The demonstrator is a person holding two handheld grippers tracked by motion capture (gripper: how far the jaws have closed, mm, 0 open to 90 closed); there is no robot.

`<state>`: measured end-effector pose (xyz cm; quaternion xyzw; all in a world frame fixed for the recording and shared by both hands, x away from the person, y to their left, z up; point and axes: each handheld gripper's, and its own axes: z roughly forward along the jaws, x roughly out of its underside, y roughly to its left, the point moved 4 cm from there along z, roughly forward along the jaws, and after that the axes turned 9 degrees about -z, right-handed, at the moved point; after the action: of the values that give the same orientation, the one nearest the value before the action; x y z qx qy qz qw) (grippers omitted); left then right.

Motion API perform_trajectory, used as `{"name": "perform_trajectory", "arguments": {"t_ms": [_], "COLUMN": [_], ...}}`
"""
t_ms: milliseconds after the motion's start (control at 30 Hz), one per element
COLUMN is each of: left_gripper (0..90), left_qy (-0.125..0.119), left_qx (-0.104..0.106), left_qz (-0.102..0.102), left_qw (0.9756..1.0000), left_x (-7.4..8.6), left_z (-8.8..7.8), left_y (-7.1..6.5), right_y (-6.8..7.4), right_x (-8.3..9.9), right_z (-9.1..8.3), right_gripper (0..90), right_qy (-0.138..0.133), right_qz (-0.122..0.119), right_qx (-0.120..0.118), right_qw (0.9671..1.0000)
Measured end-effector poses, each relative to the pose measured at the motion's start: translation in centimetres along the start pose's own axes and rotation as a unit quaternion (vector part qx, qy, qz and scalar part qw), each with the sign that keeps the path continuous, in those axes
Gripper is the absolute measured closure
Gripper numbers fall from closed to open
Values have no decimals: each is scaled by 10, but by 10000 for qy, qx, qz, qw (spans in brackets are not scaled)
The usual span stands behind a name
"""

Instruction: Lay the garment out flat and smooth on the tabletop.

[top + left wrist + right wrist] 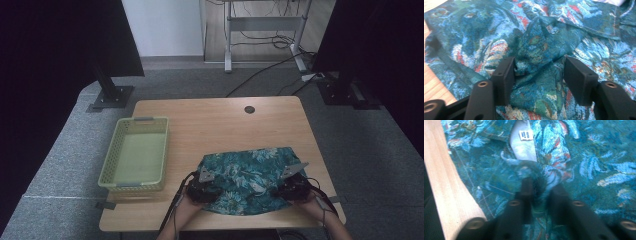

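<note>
A teal floral cloth (245, 177) lies spread on the near right part of the wooden table (215, 125). My left gripper (204, 190) rests on its near left corner. In the left gripper view its jaws (539, 72) stand apart, with a raised fold of the cloth (536, 37) bunched between them. My right gripper (291, 189) sits on the near right corner. In the right gripper view it (540, 187) is shut, with a ridge of cloth (599, 157) pinched between its narrow jaws. A white label (526, 135) shows on an upturned pale inner side.
A pale green perforated basket (135, 120) stands at the table's left side, with nothing in it. A dark round grommet (249, 109) marks the far edge. The table's wooden edge (446, 182) runs close beside the right gripper. Black stands and cables lie on the floor beyond.
</note>
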<state>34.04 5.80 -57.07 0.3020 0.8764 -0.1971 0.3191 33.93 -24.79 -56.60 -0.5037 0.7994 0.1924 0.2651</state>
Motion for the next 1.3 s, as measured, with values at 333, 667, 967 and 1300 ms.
{"name": "perform_trajectory", "arguments": {"t_ms": [333, 667, 967, 1300], "left_gripper": [771, 866, 871, 862], "left_qy": [-363, -760, -590, -462], "left_qx": [-287, -128, 24, 261], "left_qz": [52, -365, -473, -598], "left_qw": [9989, 9964, 9971, 9968], "left_x": [2, -10, -10, -11], "left_z": [-13, -20, -3, 3], "left_y": [3, 15, 22, 24], "right_y": [-1, -40, -79, -84], "right_x": [-19, -54, -51, -49], "right_z": [-26, -41, -17, 1], "right_gripper": [856, 854, 842, 702], "right_qy": [-664, -910, -485, -321], "right_qz": [-172, 162, 751, 927], "right_qx": [211, 654, 639, 556], "right_qw": [9974, 9936, 9939, 9936]}}
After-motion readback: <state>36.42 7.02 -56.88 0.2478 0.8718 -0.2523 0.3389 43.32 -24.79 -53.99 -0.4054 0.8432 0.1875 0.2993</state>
